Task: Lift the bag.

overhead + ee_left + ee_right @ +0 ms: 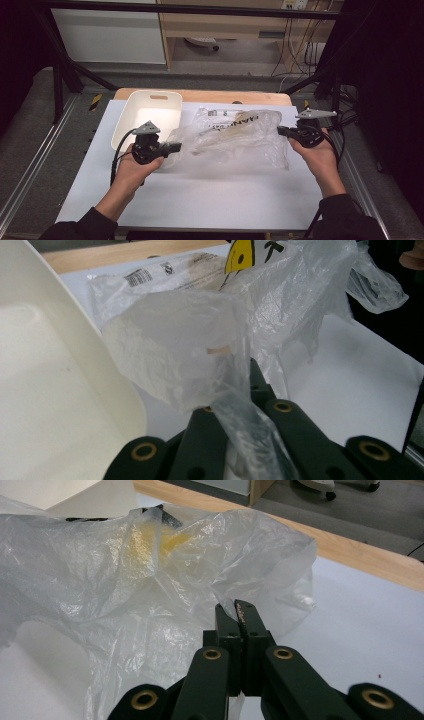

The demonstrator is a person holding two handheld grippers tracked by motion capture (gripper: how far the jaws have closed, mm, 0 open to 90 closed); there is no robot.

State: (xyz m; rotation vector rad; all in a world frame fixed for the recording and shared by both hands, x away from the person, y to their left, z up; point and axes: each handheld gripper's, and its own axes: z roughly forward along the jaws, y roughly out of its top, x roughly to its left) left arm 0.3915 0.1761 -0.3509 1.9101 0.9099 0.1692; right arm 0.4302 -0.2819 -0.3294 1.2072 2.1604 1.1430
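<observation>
Forearms: two dark sleeves come in at 6 o'clock in the high view, a gripper in each hand.
Left gripper: jaws pressed together on a twisted corner of the clear plastic bag; in the left gripper view the film bunches up right between the black jaws.
Right gripper: at 3 o'clock on the sheet, jaws together; in the right gripper view the tips meet right at the bag's edge, and a thin pinch of film between them looks likely but is hard to make out.
Bag: stretched between the two grippers, mid-table on the white sheet, crumpled and puffed.
Bag contents: something pale and long shows through, plus a yellow patch and dark print; the film blurs it, so I cannot name it.
Label: a white barcode tag sits at the bag's 12 o'clock edge, text too small to read.
White bin: at 10 o'clock, just beside the left gripper, nothing visible inside; the left gripper view cuts off most of it.
Table: wooden edge peeks out at 12 o'clock behind the sheet.
</observation>
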